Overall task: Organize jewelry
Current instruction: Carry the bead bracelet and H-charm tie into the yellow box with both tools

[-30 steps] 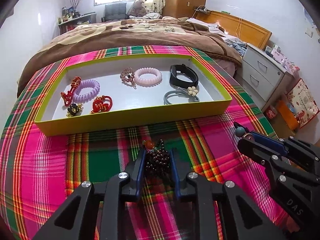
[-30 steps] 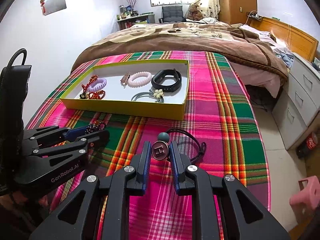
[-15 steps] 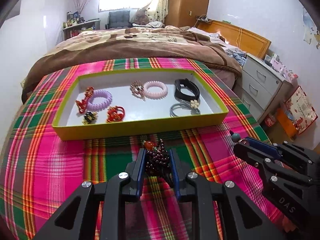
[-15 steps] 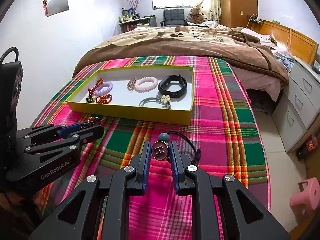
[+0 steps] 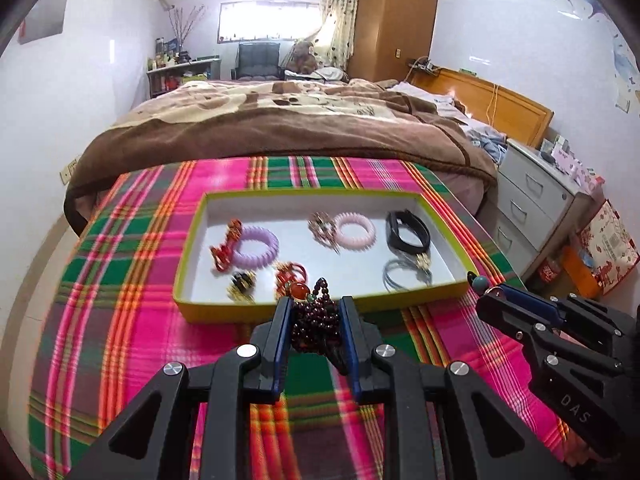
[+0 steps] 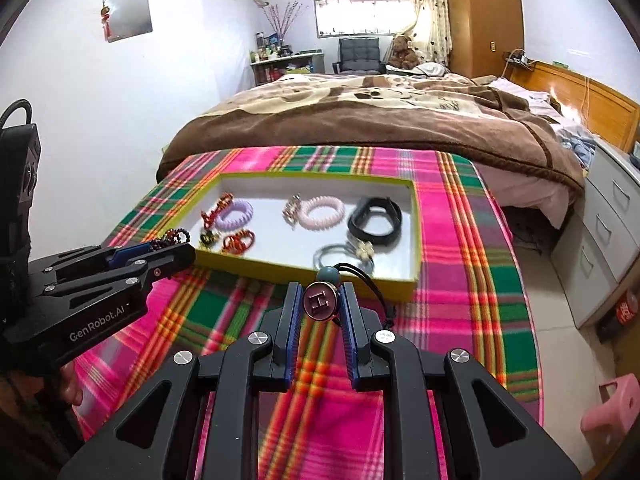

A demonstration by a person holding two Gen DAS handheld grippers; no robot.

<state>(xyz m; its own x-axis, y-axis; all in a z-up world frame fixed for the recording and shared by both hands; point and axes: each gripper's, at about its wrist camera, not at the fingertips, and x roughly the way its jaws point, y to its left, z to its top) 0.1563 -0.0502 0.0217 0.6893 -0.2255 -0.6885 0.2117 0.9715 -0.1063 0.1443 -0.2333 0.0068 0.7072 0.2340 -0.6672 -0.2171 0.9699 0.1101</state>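
Note:
My left gripper point(image 5: 314, 312) is shut on a dark garnet bead bracelet point(image 5: 314, 326) with an orange bead, held above the plaid cloth just before the near wall of the yellow-rimmed tray point(image 5: 248, 314). My right gripper point(image 6: 320, 300) is shut on a black cord hair tie with a round "H" button point(image 6: 320, 302) and a teal bead, held above the cloth near the tray's front right point(image 6: 360, 278). The tray holds several hair ties, clips and a black band point(image 6: 376, 220). Each gripper shows in the other's view: the right gripper point(image 5: 486, 294) and the left gripper point(image 6: 176, 248).
The plaid-covered table point(image 6: 460, 240) ends at its right edge above the floor. A bed with a brown blanket point(image 5: 280, 120) lies behind the table. Grey drawers point(image 5: 536, 200) stand at the right. A pink stool point(image 6: 612, 408) sits on the floor.
Both grippers have risen and pulled back from the tray with their pieces still held; the tray now looks smaller and farther in both views.

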